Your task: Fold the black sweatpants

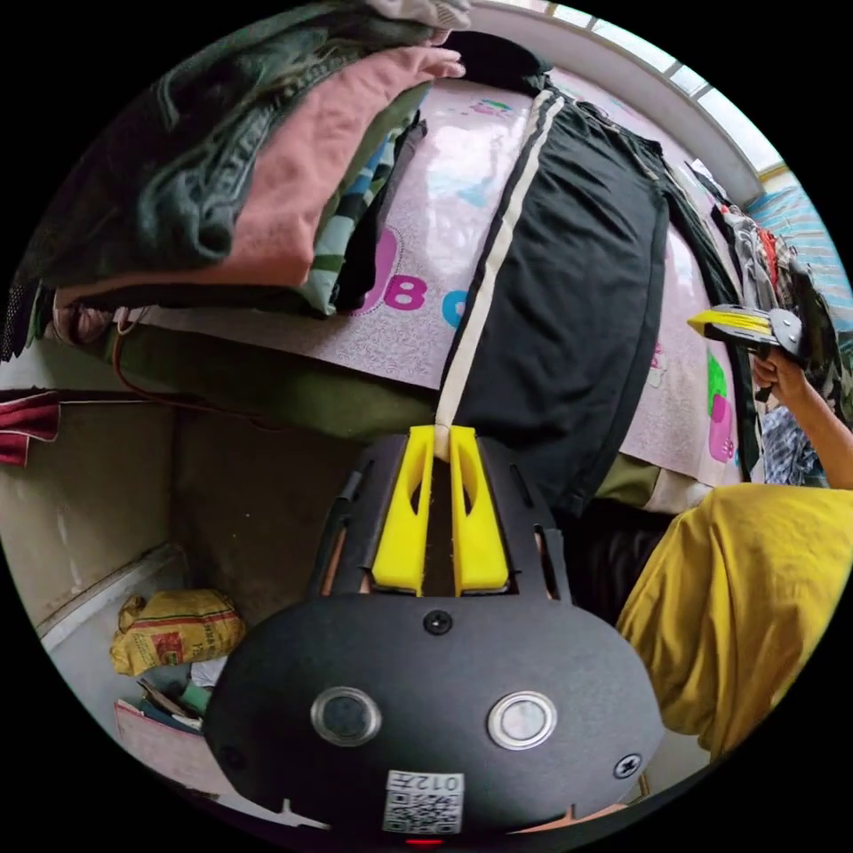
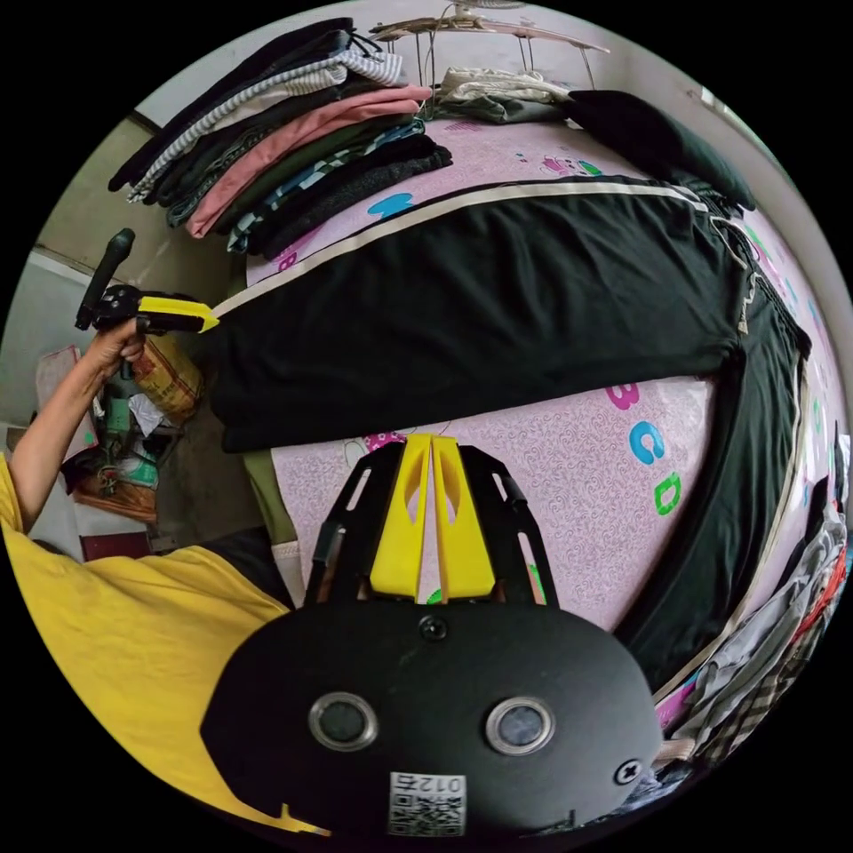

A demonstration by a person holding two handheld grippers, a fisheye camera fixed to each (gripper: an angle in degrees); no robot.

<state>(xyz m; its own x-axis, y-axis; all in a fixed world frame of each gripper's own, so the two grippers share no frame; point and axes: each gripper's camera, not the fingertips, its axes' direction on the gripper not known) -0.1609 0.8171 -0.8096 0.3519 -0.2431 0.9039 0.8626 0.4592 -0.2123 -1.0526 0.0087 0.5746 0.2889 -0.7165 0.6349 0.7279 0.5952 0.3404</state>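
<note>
In the left gripper view, the left gripper [image 1: 442, 437] covers the cuff corner of the black sweatpants [image 1: 569, 293], so the cloth between its jaws is hidden. The far leg runs behind the right gripper [image 1: 711, 324] near the mattress [image 1: 426, 213] edge. The pile of folded clothes [image 1: 258, 178] is cut off by the picture's edge. In the right gripper view, the second leg [image 2: 737, 524] goes out of sight behind heaped clothes [image 2: 773, 649], too blurred to name.

A bed [image 2: 551, 498] under a pink patterned cover carries a stack of folded clothes [image 2: 293, 133], with daylight from a window [image 1: 711, 80] behind it.
</note>
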